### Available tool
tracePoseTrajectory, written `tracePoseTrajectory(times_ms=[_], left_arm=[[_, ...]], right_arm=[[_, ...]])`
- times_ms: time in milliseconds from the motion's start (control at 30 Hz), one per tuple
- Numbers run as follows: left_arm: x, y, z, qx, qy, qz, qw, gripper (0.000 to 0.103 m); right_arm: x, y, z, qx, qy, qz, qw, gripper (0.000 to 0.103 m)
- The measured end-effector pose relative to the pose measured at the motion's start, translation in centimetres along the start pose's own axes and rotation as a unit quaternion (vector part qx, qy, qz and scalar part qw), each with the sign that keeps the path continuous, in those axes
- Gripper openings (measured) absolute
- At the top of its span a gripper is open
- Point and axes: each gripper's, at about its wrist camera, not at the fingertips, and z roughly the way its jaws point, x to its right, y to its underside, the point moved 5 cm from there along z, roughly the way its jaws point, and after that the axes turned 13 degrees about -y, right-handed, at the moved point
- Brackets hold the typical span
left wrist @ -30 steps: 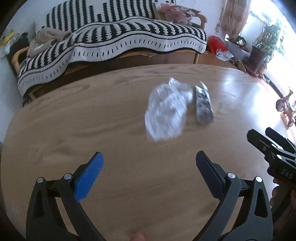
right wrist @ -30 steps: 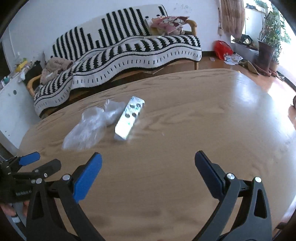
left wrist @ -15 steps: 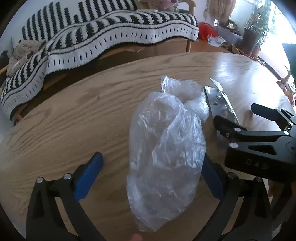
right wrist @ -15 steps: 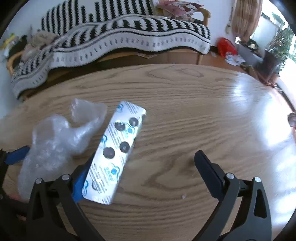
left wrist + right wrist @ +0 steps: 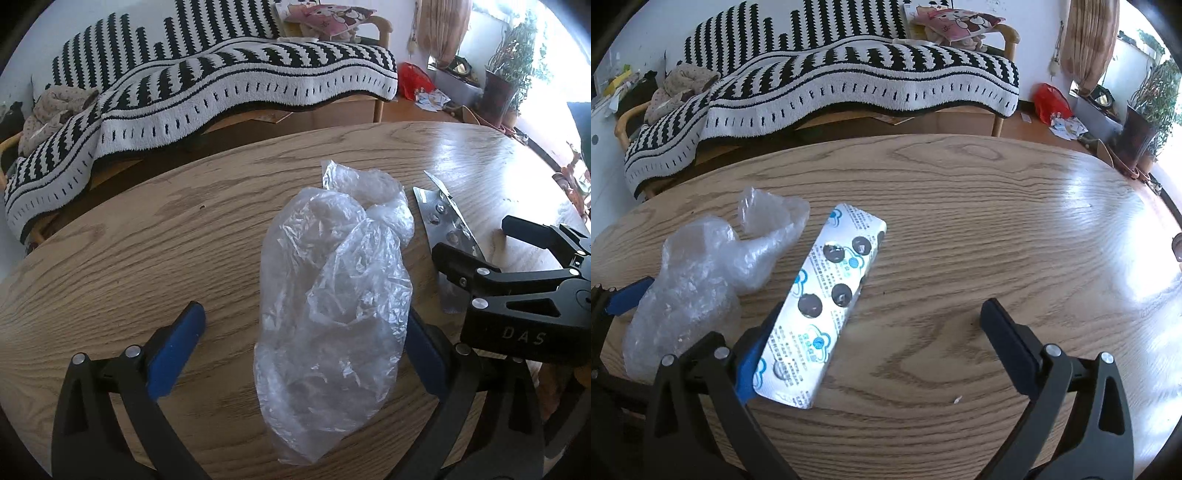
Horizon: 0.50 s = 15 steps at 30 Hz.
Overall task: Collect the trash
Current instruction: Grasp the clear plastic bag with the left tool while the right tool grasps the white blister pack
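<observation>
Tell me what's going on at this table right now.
A person is clearing trash off a wooden table with a gripper in each hand. The left gripper is open around a crumpled clear plastic bag, which lies between its fingers. The right gripper is also open, reaching over a used silver pill pack lying beside the bag; its left finger sits at the pack's near edge. Neither piece is gripped or lifted yet.

The letters "DAS" stand pale on the black body of the right gripper (image 5: 517, 243). The blister pack (image 5: 820, 306) carries blue printing, too small to read.
</observation>
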Motion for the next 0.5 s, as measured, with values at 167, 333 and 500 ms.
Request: tracePoseTrajectory(times_ms=[167,333,500], left_arm=[[0.0,0.0,-0.02,0.0,0.0,0.0,1.0,0.097],[-0.02,-0.01,-0.02,0.0,0.0,0.0,1.0,0.097],[-0.07,0.06,-0.05,0.0,-0.003,0.002,1.0,0.09]], right_arm=[[0.02,0.02,0.05,0.0,0.0,0.0,1.0,0.098],[-0.02,-0.03,0.06,0.001,-0.001,-0.001,1.0,0.098],[-0.34,0.03,-0.27,0.004,0.0,0.003,1.0,0.093]])
